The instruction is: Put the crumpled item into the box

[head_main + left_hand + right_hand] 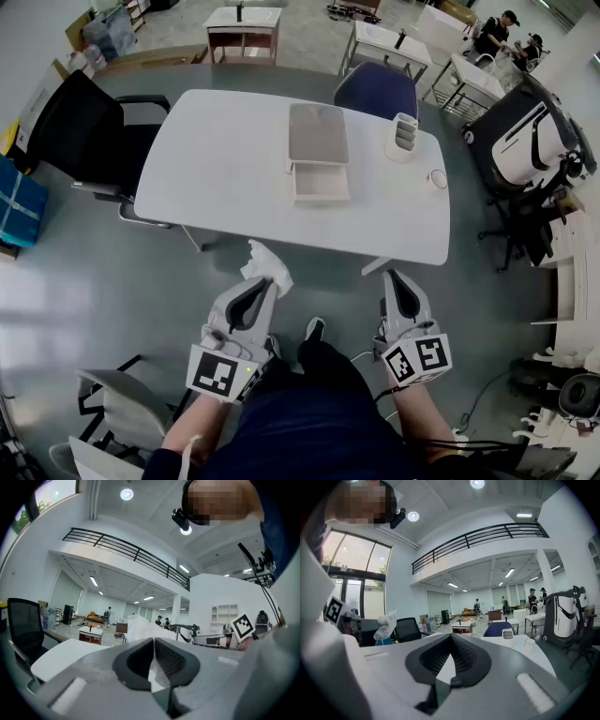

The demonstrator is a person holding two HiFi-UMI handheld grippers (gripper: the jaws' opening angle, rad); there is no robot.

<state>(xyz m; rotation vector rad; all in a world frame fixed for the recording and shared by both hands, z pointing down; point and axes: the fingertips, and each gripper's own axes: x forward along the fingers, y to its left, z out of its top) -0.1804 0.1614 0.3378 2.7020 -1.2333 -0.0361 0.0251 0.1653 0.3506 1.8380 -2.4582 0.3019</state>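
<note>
A white crumpled paper (265,263) sticks out from the tip of my left gripper (271,281), whose jaws are shut on it, below the table's near edge. In the left gripper view the paper (138,630) rises above the closed left gripper (153,641). My right gripper (391,275) is shut and empty, level with the left one; the right gripper view shows its jaws (451,637) pressed together and the paper (386,624) at the left. The box (318,154), a flat grey case with its white drawer pulled open towards me, lies on the white table (225,169).
A white holder (401,137) and a small round cup (437,178) stand on the table's right part. A black chair (82,131) is at the left, a blue chair (376,90) behind the table, a grey chair (112,405) by my left arm. Equipment crowds the right side.
</note>
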